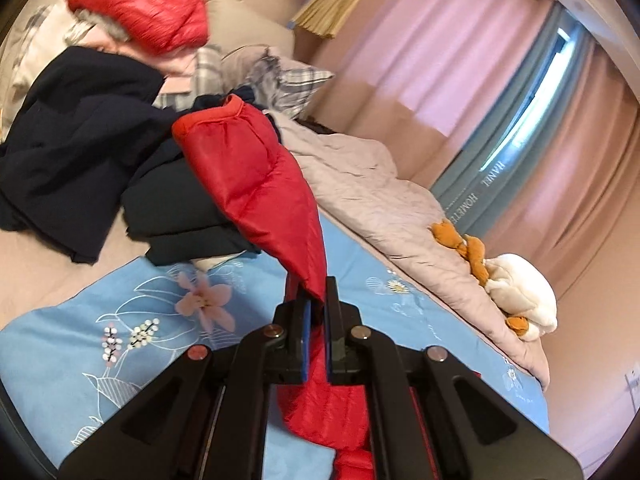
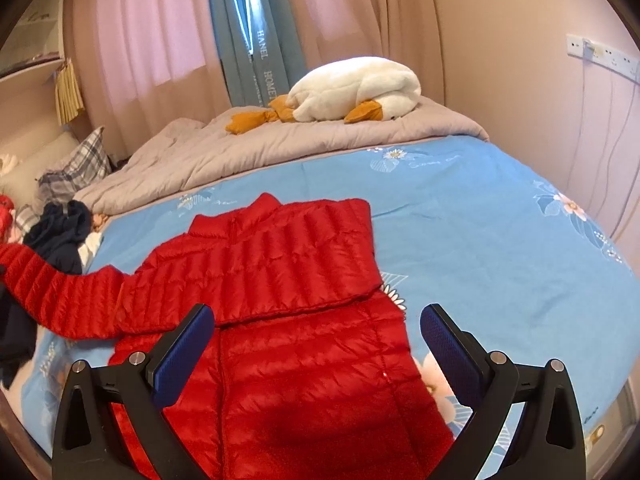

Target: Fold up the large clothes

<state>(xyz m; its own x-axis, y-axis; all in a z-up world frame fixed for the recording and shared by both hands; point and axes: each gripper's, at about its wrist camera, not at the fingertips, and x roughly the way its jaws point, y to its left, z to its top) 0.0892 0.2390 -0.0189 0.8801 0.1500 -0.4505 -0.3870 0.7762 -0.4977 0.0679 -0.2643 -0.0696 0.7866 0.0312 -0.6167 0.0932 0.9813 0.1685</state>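
A red quilted down jacket (image 2: 280,300) lies flat on the blue floral bedsheet (image 2: 480,240), collar toward the far side, its right side folded in over the body. Its left sleeve (image 2: 52,292) stretches out and up to the left edge of the right wrist view. In the left wrist view my left gripper (image 1: 316,300) is shut on that red sleeve (image 1: 248,176), which hangs lifted above the sheet with its cuff at the top. My right gripper (image 2: 316,344) hovers open over the jacket's lower body, nothing between its fingers.
A pile of dark navy clothes (image 1: 80,152) and another red garment (image 1: 140,4) lie near the plaid pillows (image 1: 288,80). A rumpled grey quilt (image 2: 280,144) with a white plush goose (image 2: 352,88) covers the far side. Pink curtains (image 2: 152,48) and a wall stand beyond.
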